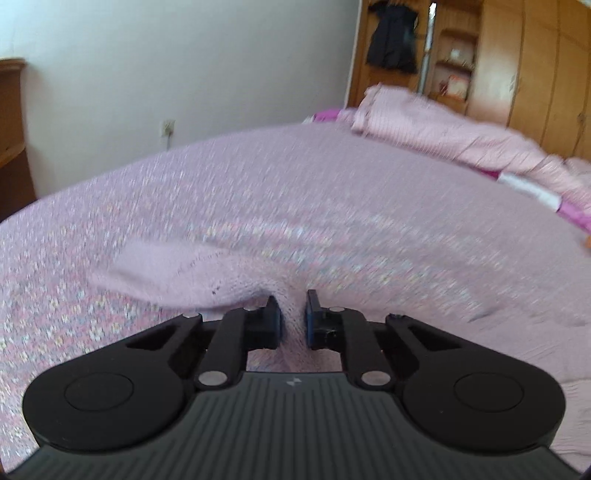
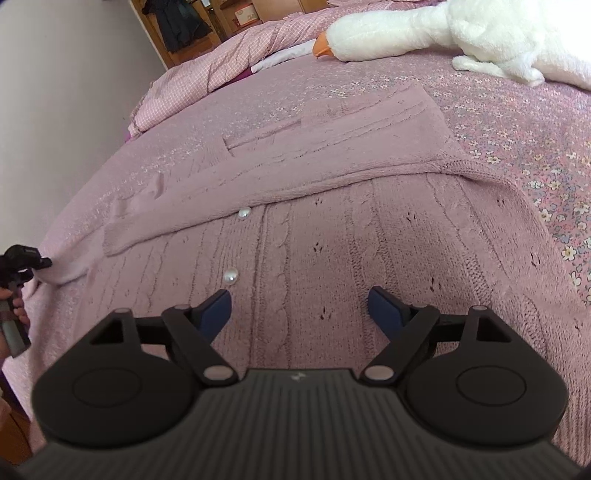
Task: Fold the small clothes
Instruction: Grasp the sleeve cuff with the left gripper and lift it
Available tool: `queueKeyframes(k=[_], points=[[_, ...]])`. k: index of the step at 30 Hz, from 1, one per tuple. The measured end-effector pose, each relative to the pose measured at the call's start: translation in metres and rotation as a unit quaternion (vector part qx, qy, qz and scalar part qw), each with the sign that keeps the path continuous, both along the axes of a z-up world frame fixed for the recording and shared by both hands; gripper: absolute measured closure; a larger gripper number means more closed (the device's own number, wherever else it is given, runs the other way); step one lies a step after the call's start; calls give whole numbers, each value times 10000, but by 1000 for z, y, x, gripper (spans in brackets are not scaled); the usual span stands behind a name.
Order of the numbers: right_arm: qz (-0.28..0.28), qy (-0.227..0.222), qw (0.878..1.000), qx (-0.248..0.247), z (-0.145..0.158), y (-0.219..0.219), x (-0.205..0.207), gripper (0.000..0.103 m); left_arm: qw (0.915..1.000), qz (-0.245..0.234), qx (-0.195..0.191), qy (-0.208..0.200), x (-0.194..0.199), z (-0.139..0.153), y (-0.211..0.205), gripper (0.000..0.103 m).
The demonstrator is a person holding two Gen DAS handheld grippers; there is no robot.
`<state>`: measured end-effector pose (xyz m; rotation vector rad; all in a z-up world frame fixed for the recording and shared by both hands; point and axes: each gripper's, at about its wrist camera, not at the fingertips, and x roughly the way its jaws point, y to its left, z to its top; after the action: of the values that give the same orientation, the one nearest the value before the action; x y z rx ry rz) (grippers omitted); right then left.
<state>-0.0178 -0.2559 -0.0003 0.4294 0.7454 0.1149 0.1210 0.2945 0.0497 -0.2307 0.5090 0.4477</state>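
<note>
Between the left gripper's [image 1: 293,317] jaws sits a pinch of pink knit: they are closed on the cardigan [image 2: 332,236], gripping its fabric near the sleeve [image 1: 159,269], which trails off blurred to the left of that pinch. In the right wrist view the same gripper shows at the far left edge of the cardigan, clamped on a sleeve end, with a hand [image 2: 14,314] on its handle. The right gripper [image 2: 300,306] hovers over the cardigan's front, jaws wide apart, nothing between them; whether its tips touch the knit I cannot tell.

The cardigan lies flat on the bedspread [image 2: 535,155], buttoned side up, two pearl buttons [image 2: 231,276] just beyond the right gripper's left finger. One sleeve already lies folded across the chest, above the buttons.

Step, as I judge it: sleeve fold on the left side. Next move calls for carrying the pinched sleeve inward across the cardigan's body and laying it flat, while the right gripper either pins the front or takes the hem.

Beyond the cardigan: a plush goose [image 2: 443,33] and a rolled quilt [image 2: 221,62]; a wardrobe [image 1: 535,66] past the bed.

Writing: none readable; only a small pale logo mark on each gripper body.
</note>
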Motion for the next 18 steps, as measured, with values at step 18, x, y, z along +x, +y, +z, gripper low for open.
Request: queueKeyframes(k=[18], points=[[-297, -282, 9991, 89, 15, -27, -9, 21, 9816, -1443, 113, -1244, -25, 96, -122, 90]])
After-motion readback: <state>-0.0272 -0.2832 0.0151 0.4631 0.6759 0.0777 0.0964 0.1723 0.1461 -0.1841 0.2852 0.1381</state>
